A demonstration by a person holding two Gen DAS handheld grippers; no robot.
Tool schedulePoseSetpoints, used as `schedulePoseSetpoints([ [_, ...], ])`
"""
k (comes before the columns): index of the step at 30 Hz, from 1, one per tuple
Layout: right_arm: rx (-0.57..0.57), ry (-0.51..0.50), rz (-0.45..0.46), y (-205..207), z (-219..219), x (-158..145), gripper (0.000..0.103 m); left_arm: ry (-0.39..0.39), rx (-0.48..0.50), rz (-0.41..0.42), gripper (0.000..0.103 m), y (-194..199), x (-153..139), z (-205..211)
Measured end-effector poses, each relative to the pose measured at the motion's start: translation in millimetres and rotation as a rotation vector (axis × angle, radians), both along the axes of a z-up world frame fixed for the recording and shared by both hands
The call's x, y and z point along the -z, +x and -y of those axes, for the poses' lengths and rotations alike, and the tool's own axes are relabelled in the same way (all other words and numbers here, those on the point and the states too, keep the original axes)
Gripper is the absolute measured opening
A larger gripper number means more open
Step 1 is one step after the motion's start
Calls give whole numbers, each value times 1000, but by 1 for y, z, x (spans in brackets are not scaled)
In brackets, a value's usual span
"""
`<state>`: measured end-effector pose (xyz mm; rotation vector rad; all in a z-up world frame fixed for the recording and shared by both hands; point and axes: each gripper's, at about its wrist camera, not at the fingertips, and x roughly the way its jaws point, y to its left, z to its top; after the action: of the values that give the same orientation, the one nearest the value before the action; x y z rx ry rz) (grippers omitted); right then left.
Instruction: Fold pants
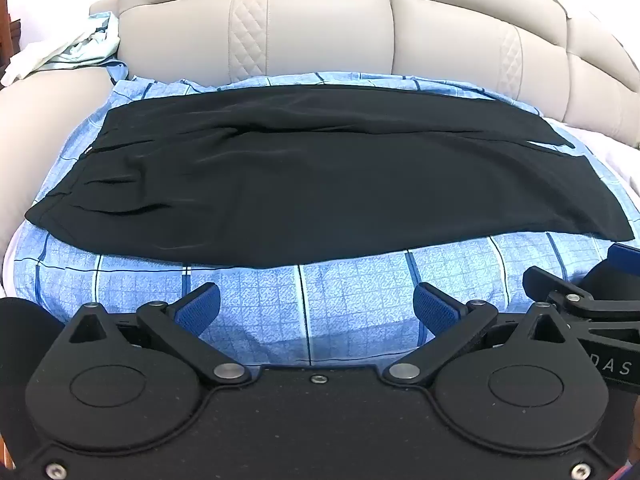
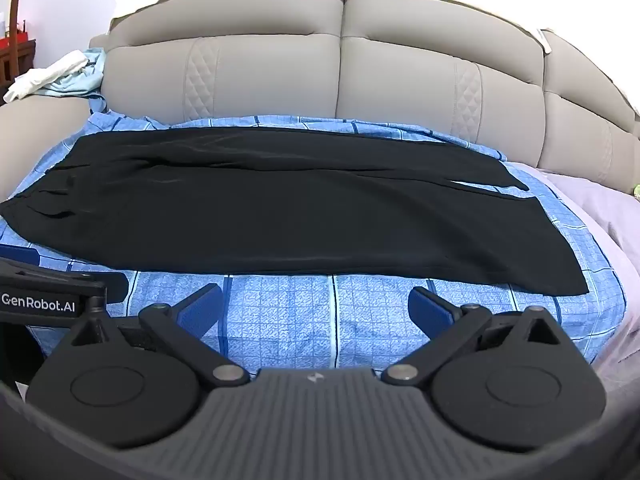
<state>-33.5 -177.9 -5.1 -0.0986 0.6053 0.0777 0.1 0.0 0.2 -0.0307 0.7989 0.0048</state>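
Black pants (image 1: 312, 184) lie flat, lengthwise across a blue checked bedsheet (image 1: 352, 300) on the bed. The fabric is smooth, slightly shiny, with soft wrinkles; the waistband end is toward the left, the hems at right. Behind the pants stands a padded beige headboard (image 1: 328, 28), leather-like, with quilted diamond panels. A crumpled pale cloth heap (image 1: 68, 48) sits at the headboard's left end. The left gripper (image 1: 316, 312) hovers over bare sheet just in front of the pants, its jaws spread wide, blue ribbed pads (image 1: 198, 308) holding nothing. The right gripper (image 2: 316, 312) does the same in front of the pants near the hem end, also spread wide and empty. A lilac sheet (image 2: 600, 208) lies right of the pants.
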Motion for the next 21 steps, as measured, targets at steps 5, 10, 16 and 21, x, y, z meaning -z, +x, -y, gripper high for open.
schedulePoseSetpoints([
  [5, 0, 1, 6, -1, 0, 0, 103, 20, -6, 9, 103, 1, 0, 1],
  [10, -5, -2, 5, -2, 0, 0, 103, 26, -5, 13, 103, -3, 0, 4],
  [16, -5, -1, 9, -2, 0, -2, 103, 27, -16, 18, 103, -4, -3, 6],
  [21, -6, -5, 10, -3, -1, 0, 103, 27, -16, 17, 103, -5, -4, 6],
])
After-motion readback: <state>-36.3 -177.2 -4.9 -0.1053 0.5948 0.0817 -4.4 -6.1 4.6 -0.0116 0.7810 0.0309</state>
